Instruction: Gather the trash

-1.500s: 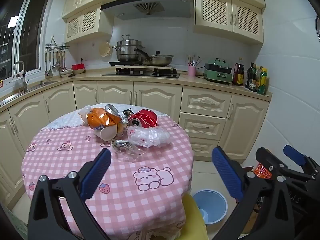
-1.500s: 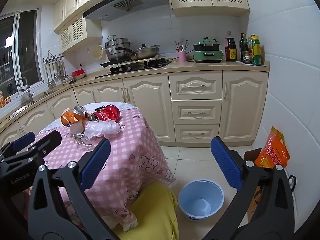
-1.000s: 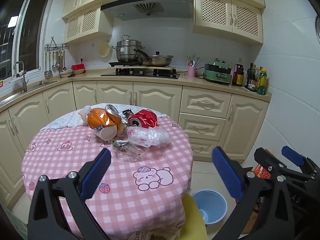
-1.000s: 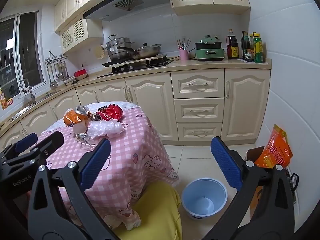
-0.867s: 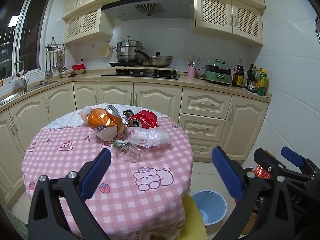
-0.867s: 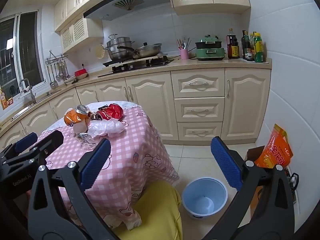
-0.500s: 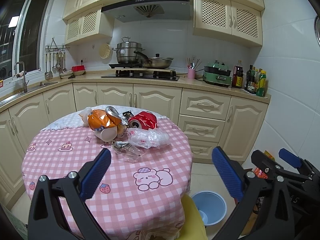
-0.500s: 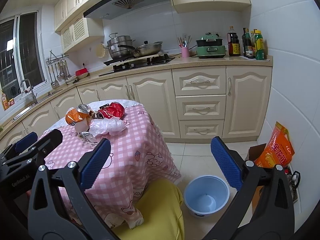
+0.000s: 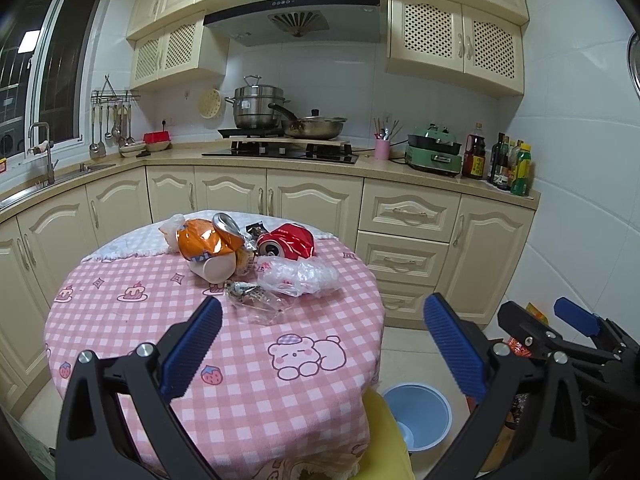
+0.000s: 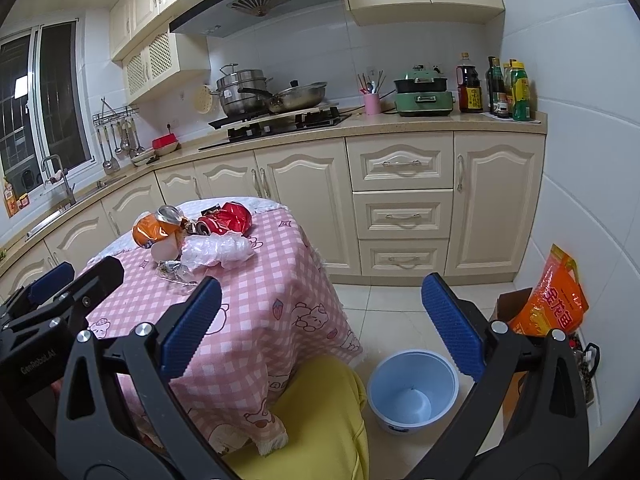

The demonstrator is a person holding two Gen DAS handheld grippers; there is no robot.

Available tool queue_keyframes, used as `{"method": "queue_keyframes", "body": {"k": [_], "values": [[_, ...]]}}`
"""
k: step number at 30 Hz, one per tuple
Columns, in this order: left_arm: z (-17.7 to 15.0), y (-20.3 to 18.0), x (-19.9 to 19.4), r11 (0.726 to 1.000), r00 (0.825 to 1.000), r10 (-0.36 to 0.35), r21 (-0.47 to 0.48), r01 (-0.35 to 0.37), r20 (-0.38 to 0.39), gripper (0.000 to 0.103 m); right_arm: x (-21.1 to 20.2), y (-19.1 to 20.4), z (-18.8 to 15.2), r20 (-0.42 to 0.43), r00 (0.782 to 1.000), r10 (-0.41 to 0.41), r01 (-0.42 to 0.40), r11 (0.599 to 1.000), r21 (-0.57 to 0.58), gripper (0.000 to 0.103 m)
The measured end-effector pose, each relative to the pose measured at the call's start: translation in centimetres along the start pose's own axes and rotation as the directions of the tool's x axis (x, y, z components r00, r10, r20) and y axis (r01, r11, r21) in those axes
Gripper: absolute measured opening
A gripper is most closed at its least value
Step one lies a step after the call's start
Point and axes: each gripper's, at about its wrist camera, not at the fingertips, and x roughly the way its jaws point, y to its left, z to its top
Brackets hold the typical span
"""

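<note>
Right gripper (image 10: 320,320): wide open, nothing between its blue pads (image 10: 192,326).
Left gripper (image 10: 52,280): seen at the near left edge, over the table; I cannot tell if it is open.
Table (image 10: 248,304): round, with a pink checked cloth.
Trash pile: on the far side of the table.
Orange can (image 10: 154,232): crushed, at the left of the pile.
Red can (image 10: 226,220): crushed, at the far right of the pile.
Clear plastic bag (image 10: 218,252): crumpled, just in front of the cans.
Blue bin (image 10: 412,392): on the floor, right of the table, open top.
Orange bag (image 10: 554,300): far right, by the wall.
</note>
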Motion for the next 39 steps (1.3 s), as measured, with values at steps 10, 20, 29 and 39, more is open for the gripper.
{"method": "queue_keyframes", "body": {"k": [10, 20, 29, 39], "values": [[-0.20, 0.25, -0.01, 1.000, 1.000, -0.006, -0.010, 0.006, 0.002, 0.099, 0.01, 0.50, -0.15, -0.011, 1.000, 0.000, -0.001, 1.000, -0.016, 0.098], [-0.39, 0.69, 0.49, 1.000, 1.000, -0.006, -0.025, 0.006, -0.016, 0.099, 0.24, 0.49, 0.05, -0.024, 1.000, 0.008, -0.009, 1.000, -0.028, 0.098], [-0.54, 0.82, 0.80, 1.000, 1.000, -0.003, -0.027, 0.003, -0.020, 0.099, 0.50, 0.41, 0.08, -0.034, 0.999, 0.012, -0.013, 1.000, -0.025, 0.098], [-0.59, 0.96, 0.84, 1.000, 1.000, -0.003, -0.027, 0.002, -0.022, 0.099, 0.77, 0.51, 0.13, -0.044, 0.999, 0.012, -0.013, 1.000, -0.026, 0.098]]}}
